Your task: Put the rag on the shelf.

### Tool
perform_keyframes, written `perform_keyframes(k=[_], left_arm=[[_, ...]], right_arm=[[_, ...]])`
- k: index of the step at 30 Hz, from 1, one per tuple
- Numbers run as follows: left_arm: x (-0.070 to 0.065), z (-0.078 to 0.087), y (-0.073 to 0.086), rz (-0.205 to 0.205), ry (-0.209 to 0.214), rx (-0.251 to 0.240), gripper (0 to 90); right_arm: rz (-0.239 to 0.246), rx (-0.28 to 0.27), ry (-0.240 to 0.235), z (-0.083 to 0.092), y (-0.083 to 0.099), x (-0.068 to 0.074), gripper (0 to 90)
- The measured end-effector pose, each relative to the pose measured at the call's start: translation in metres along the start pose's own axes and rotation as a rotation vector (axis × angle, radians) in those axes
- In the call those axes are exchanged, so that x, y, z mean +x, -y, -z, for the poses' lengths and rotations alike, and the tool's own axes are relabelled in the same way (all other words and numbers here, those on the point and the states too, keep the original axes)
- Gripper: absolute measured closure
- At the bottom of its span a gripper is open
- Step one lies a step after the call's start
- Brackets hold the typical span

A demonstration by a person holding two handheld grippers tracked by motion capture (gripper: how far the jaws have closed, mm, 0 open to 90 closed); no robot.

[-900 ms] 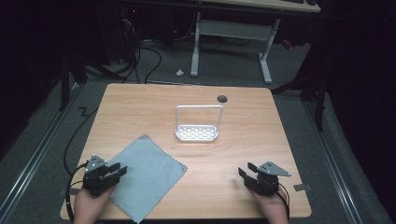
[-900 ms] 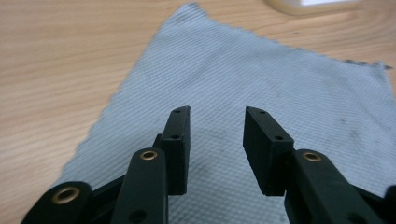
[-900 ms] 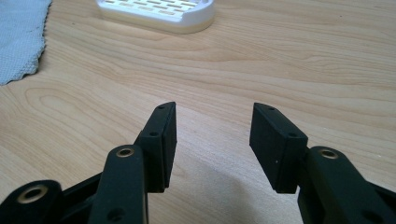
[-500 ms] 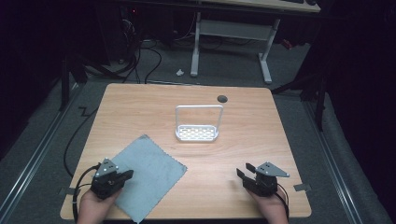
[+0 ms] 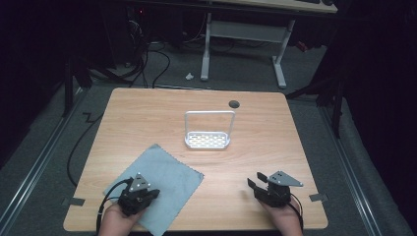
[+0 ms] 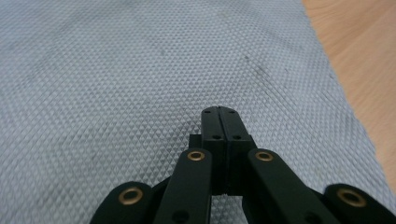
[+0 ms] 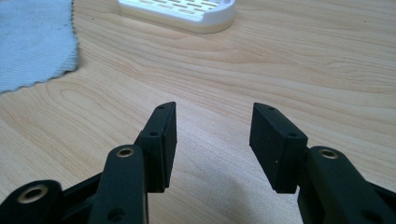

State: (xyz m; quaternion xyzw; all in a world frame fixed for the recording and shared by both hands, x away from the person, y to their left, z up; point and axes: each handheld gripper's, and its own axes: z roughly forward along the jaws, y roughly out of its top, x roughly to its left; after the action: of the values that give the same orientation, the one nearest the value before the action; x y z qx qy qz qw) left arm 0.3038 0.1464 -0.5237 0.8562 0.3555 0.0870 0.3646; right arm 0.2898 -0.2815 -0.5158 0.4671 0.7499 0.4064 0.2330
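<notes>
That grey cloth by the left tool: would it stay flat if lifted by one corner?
Probably not. The thin grey textured cloth lies limp and flat on the wooden table, so it would likely droop and fold. Its woven surface looks grippy, and it seems light.

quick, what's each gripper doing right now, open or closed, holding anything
Left gripper: closed, jaws together over the grey cloth, nothing visibly pinched.
Right gripper: open, empty, over bare table.
</notes>
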Motion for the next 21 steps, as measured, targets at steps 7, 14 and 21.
perform_keyframes(k=[7,14,21], left_arm=[[-0.032,-0.026,-0.021,-0.062,0.071,-0.003,89.7],[-0.026,-0.007,-0.022,-0.066,0.019,-0.101,89.7],[0.023,0.026,0.001,0.051,-0.08,-0.117,89.6]], right_arm=[[0.001,0.004,-0.001,-0.003,-0.001,0.003,52.4],[0.022,0.003,-0.009,-0.005,-0.002,0.008,53.4],[0.045,0.016,-0.04,-0.012,-0.005,0.019,56.7]])
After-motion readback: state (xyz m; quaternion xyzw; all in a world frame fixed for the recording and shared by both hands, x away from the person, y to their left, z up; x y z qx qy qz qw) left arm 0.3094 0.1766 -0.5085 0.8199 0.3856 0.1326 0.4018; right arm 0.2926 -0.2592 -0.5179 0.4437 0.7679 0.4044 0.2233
